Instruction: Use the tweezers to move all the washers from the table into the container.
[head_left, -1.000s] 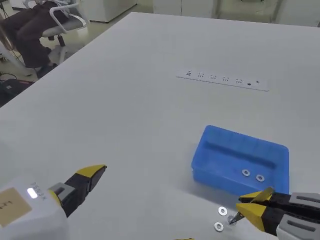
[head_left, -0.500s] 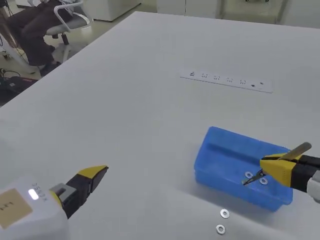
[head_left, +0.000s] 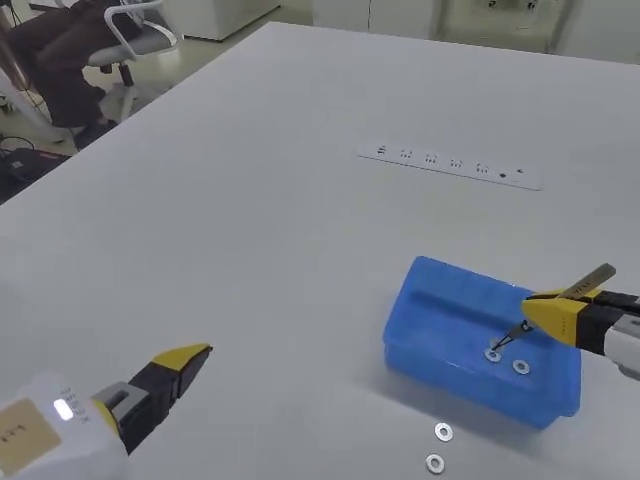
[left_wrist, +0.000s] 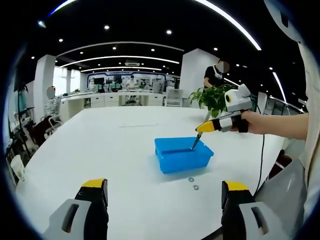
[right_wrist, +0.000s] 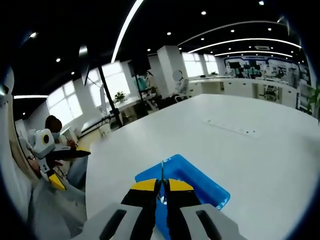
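Observation:
The blue container (head_left: 455, 300) sits on the white table, with two washers (head_left: 521, 367) visible on its floor. My right gripper (head_left: 535, 303) is shut on thin tweezers (head_left: 510, 338), whose tip dips into the container beside a washer (head_left: 493, 355); I cannot tell whether the tip still pinches one. From the right gripper view, the tweezers (right_wrist: 162, 172) point down over the container (right_wrist: 200, 182). Two washers (head_left: 443, 431) lie on the table just in front of the container. My left gripper (left_wrist: 164, 185) is open and idle, its yellow finger (head_left: 185, 357) at lower left.
A flush strip of sockets (head_left: 450, 165) is set into the table beyond the container. A person sits on a chair (head_left: 130, 40) past the table's far left edge. Other people stand in the room (left_wrist: 215, 75).
My right gripper lifted a washer off the table with the tweezers, carried it up over the container and lowered the tip inside. Two washers are left on the table. The left gripper stayed put.

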